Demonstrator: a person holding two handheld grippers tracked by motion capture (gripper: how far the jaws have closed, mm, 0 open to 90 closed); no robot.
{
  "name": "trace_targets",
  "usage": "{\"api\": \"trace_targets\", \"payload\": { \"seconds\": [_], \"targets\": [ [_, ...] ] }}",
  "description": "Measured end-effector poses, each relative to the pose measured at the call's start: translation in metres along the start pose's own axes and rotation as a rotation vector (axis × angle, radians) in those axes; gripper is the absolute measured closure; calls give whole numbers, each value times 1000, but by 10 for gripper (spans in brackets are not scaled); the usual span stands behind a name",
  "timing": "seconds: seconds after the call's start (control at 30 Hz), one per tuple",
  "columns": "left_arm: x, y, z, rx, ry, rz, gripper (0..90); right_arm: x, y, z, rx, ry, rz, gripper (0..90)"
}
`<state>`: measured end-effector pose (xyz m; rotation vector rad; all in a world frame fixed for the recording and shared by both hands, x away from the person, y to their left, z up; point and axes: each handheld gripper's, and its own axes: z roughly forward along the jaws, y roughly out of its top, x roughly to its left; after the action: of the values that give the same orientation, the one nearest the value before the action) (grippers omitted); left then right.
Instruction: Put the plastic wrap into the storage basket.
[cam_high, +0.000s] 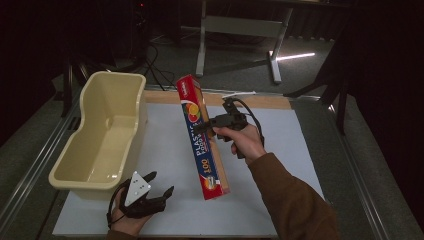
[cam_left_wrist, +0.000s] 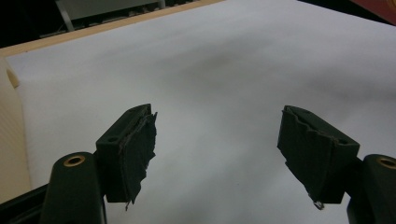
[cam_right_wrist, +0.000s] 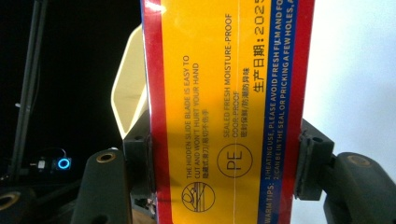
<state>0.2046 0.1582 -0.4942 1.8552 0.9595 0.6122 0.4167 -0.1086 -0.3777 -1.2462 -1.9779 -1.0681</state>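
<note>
High view: the right gripper (cam_high: 202, 125) pinches a long box of plastic wrap (cam_high: 202, 137) at mid-length, its fingers pressed on both long sides, the box slanted from 11 to 5 o'clock above the white desk (cam_high: 280, 150). A cream tub (cam_high: 102, 132) sits at 9 o'clock. The left gripper (cam_high: 160, 185) rests at 7 o'clock, fingers spread, nothing between them

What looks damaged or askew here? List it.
The left gripper has torn pads, their edges frayed and peeling. The box is held at a slant in the right gripper, gripped near its upper half, its lower end hanging long. Nothing is spilled.
</note>
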Motion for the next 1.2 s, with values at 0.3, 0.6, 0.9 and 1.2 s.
{"api": "trace_targets", "payload": {
  "seconds": [0.3, 0.6, 0.9, 1.2],
  "targets": [
    [0, 0, 0, -6, 0, -1, 271, 9, 13, 4, -33, 20, 11, 390],
    [1, 0, 0, -6, 2, -3, 272, 14, 24, 7, -64, 27, 26, 390],
    [-1, 0, 1, -6, -2, 0, 272, 18, 31, 11, -97, 44, 41, 390],
    [-2, 1, 1, -8, -4, 5, 271, 14, 39, 20, -137, 73, 94, 390]
  ]
}}
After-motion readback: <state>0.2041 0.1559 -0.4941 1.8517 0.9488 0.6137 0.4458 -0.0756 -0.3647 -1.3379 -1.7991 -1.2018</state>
